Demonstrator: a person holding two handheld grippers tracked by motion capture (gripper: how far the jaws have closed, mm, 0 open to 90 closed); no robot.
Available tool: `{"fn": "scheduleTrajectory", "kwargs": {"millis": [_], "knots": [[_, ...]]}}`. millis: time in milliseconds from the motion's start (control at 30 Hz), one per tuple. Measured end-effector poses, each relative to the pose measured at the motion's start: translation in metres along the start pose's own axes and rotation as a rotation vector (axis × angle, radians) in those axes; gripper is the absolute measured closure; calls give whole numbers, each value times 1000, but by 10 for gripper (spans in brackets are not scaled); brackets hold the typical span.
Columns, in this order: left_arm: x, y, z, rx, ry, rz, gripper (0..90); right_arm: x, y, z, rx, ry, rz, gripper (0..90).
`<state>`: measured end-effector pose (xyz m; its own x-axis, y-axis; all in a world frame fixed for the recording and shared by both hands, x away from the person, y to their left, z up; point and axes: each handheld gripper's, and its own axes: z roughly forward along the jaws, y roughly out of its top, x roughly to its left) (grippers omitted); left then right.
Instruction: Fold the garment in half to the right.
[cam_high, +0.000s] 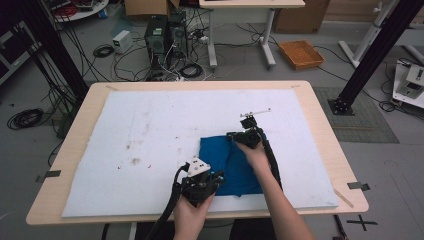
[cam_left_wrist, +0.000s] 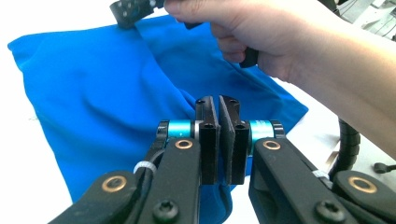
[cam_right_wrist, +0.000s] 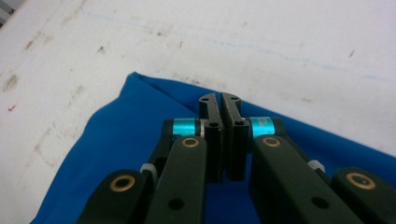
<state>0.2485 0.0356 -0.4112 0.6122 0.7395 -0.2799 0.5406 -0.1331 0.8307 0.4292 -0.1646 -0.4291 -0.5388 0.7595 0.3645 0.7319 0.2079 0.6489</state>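
A blue cloth (cam_high: 240, 170) lies rumpled on the white mat (cam_high: 150, 125), right of centre and toward the front. My left gripper (cam_high: 219, 176) sits at the cloth's front left edge. In the left gripper view its jaws (cam_left_wrist: 218, 100) are shut just above the blue cloth (cam_left_wrist: 102, 93), with no fabric visible between the pads. My right gripper (cam_high: 231, 135) is at the cloth's far edge. In the right gripper view it (cam_right_wrist: 219, 98) is shut over the blue cloth (cam_right_wrist: 126, 130) near a corner, and nothing shows between its pads.
The mat covers most of the wooden table (cam_high: 325, 125) and carries small brown stains (cam_high: 134, 161) on its left half. On the floor beyond the table stand computer towers (cam_high: 165, 35), tangled cables and an orange tray (cam_high: 301, 54).
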Motion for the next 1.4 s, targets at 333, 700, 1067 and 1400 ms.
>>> {"fn": "scheduleTrajectory", "kwargs": {"millis": [333, 700, 1067, 1400], "knots": [[-24, 8, 28, -4, -78, -12, 863, -17, 14, -37, -49, -37, -53, 886], [-56, 19, 85, 13, -168, -52, 864, -46, 18, -66, -21, -149, -124, 886], [-69, 18, 119, 4, -199, -70, 799, -65, 15, -68, 3, -240, -173, 881], [-61, 22, 88, -107, -215, 30, 474, -66, 5, -74, -19, -309, -181, 662]]}}
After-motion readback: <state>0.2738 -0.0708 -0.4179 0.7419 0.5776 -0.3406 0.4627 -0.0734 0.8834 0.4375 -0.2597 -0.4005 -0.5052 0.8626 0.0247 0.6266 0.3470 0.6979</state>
